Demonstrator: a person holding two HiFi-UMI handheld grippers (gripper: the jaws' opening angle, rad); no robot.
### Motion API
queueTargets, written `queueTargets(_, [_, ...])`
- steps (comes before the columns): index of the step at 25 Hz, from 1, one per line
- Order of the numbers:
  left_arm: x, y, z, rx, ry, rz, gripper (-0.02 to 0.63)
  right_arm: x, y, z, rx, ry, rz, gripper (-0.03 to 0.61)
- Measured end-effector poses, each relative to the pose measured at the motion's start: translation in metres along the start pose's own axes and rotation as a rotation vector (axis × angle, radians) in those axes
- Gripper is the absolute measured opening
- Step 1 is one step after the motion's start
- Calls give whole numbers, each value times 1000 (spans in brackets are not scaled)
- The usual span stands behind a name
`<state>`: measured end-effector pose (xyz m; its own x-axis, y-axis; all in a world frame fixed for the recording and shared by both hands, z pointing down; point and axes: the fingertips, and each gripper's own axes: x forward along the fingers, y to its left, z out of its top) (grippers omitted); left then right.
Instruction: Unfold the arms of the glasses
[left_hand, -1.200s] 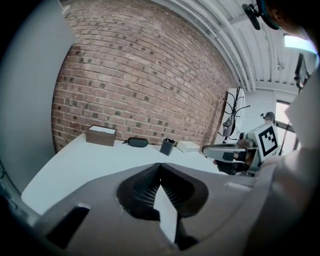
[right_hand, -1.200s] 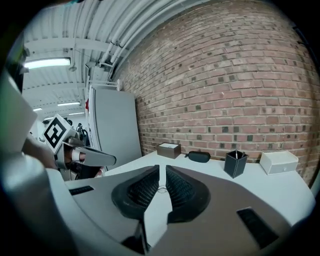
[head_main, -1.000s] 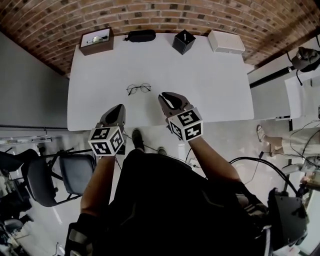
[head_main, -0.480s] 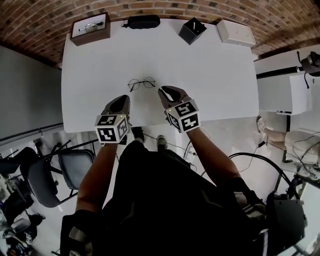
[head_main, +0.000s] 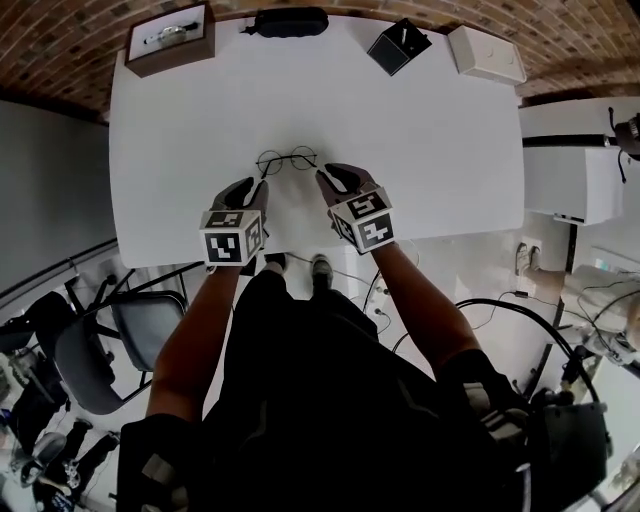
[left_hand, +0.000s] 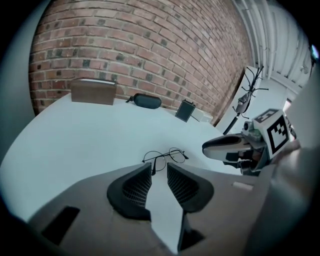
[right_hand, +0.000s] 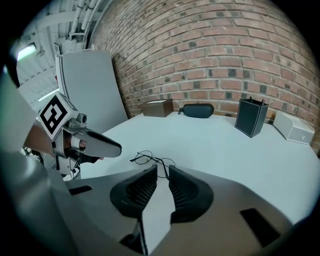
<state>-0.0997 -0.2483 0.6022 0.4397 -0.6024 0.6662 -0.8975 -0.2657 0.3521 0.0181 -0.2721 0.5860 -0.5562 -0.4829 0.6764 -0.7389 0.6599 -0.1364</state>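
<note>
Thin round wire-rimmed glasses (head_main: 287, 158) lie with arms folded on the white table (head_main: 430, 150), near its front middle. My left gripper (head_main: 254, 187) hovers just short of their left end, my right gripper (head_main: 326, 177) just short of their right end. In the left gripper view the glasses (left_hand: 165, 156) lie right beyond the left gripper (left_hand: 159, 169), whose jaws stand slightly apart with nothing between them. The right gripper (right_hand: 162, 171) has just been opening its jaws; a narrow gap shows, empty, with the glasses (right_hand: 150, 159) a little ahead.
Along the table's far edge stand a brown box (head_main: 170, 40), a black glasses case (head_main: 290, 20), a black square holder (head_main: 398, 46) and a white box (head_main: 487, 55). A brick wall rises behind. A chair (head_main: 110, 340) is on the floor at the left.
Both grippers have come down and forward over the table's front edge, ending close to the two ends of the glasses. The glasses have not moved.
</note>
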Motion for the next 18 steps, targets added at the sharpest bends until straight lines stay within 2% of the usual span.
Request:
queueTargets(5, [17, 5, -8, -7, 39, -16, 94, 17, 1, -12, -34, 76, 4, 69])
queueTargets(7, [23, 7, -8, 19, 48, -16, 95, 22, 1, -13, -44, 98, -2, 69])
queueTargets(13, [35, 8, -13, 46, 82, -26, 94, 40, -9, -26, -42, 111, -44, 69])
queueTargets(18, [41, 9, -17, 60, 107, -31, 94, 46, -9, -30, -40, 129, -37, 69])
